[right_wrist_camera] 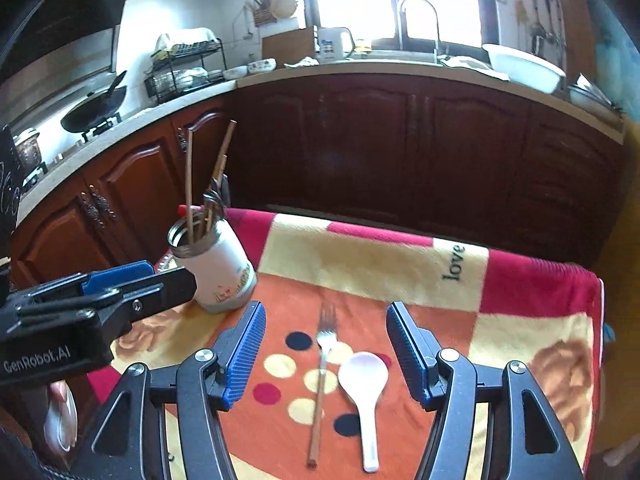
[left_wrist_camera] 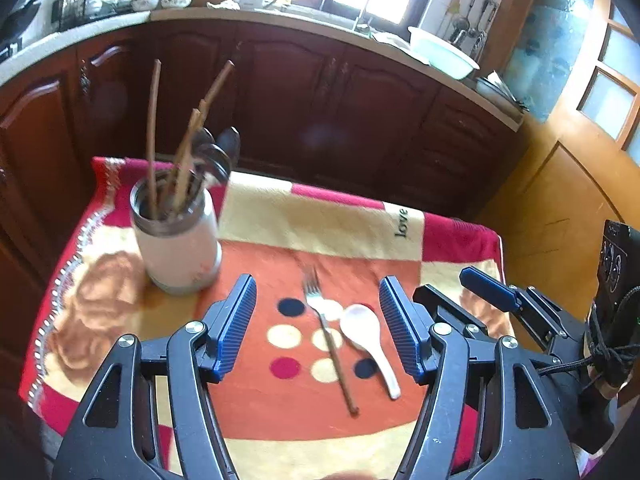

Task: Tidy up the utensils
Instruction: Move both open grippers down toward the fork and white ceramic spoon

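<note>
Fork (right_wrist_camera: pixel 325 344) beside white spoon (right_wrist_camera: pixel 363 376) on blanket (right_wrist_camera: pixel 360 264), near holder (right_wrist_camera: pixel 218 268)

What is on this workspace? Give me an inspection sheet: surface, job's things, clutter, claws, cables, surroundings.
Surface: patterned blanket in red, orange and cream covers the table.
Job's things: fork and white spoon lie side by side on the blanket, apart; white holder stands upright at the far left, with chopsticks and spoons in it.
Clutter: nothing seen on the blanket.
Claws: left claw open and empty; right claw open and empty; fork and spoon lie ahead of both.
Cables: black cord knotted on the right claw's body.
Surroundings: dark wood cabinets, counter with sink tap, white basin, dish rack, wok.
</note>
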Demonstrator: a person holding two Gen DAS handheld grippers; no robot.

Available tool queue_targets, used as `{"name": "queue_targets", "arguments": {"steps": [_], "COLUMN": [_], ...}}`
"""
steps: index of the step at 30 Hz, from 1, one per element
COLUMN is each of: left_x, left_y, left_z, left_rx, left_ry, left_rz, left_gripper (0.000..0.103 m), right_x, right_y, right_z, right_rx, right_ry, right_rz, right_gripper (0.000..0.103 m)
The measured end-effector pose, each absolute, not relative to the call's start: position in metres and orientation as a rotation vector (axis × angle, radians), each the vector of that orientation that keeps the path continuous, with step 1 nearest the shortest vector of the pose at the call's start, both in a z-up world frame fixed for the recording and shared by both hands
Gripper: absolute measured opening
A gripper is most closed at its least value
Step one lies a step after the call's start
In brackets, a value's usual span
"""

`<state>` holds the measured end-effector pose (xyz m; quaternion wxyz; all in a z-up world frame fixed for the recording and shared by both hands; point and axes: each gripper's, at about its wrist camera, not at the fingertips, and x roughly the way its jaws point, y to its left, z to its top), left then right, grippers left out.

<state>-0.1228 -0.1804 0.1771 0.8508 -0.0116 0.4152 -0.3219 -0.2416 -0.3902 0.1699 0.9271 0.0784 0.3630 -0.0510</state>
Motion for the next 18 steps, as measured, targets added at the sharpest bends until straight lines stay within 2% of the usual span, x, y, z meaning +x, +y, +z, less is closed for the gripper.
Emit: {"name": "queue_targets", "arguments": {"steps": [18], "left_x": [-0.118], "left_y": [-0.194], "left_z": [0.119], "left_rx": [-0.008], "left_ry": [1.021], "left_rz": [-0.688], "left_gripper": [0.064], "right_x": [-0.259], "right_y": [-0.445], "right_z": [0.128], "right_rx": [0.285], "right_ry": [0.841], "right_rz": [-0.172], "right_gripper": [0.061]}}
